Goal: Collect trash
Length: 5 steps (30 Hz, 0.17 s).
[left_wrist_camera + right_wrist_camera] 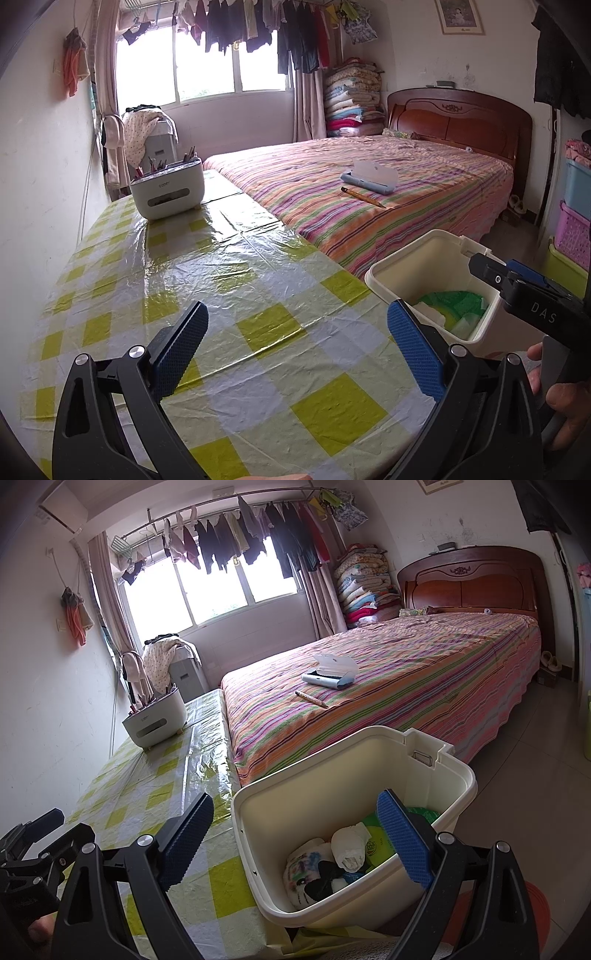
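Note:
A cream plastic trash bin (458, 775) stands just off the right edge of the table, beside the bed. Inside lie a crumpled white paper wad (349, 843), a green wrapper (378, 843) and a printed wad (306, 864). My right gripper (295, 805) is open and holds nothing; it straddles the bin's near left wall, with its right finger above the trash. My left gripper (295, 317) hangs open over the yellow-checked tablecloth (221, 266) with nothing between its fingers. In the left wrist view the bin (432, 254) is to the right, with the right gripper's tip at its rim.
A white desk organizer (168, 192) holding pencils stands at the table's far end. The striped bed (388, 184) runs along the table's right side, with a pencil (364, 197) and an open pencil case (369, 177) on it. Coloured storage baskets (574, 236) stand far right.

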Available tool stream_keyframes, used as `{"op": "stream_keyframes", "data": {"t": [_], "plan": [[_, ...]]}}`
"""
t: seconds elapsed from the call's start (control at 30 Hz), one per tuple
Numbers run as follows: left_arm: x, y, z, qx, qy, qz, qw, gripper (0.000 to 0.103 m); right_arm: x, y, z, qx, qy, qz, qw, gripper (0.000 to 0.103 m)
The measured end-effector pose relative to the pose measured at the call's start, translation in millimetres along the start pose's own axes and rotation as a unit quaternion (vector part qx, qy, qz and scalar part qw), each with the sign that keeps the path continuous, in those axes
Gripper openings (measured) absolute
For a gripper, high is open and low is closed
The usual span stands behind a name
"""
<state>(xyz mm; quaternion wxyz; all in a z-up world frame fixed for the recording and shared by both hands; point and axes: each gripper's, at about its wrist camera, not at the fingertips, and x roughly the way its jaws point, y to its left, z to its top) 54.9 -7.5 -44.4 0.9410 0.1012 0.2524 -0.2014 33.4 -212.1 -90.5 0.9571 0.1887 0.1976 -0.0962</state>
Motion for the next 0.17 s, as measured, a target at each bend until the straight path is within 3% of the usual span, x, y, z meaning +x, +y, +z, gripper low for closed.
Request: {"op": "stream_keyframes", "data": {"t": [0.17], "plan": [[0.6, 0.0, -1.2, 0.002, 0.003, 0.0, 1.0, 0.096, -0.2, 0.4, -0.1, 0.0, 0.0, 0.0, 1.0, 0.088]]}}
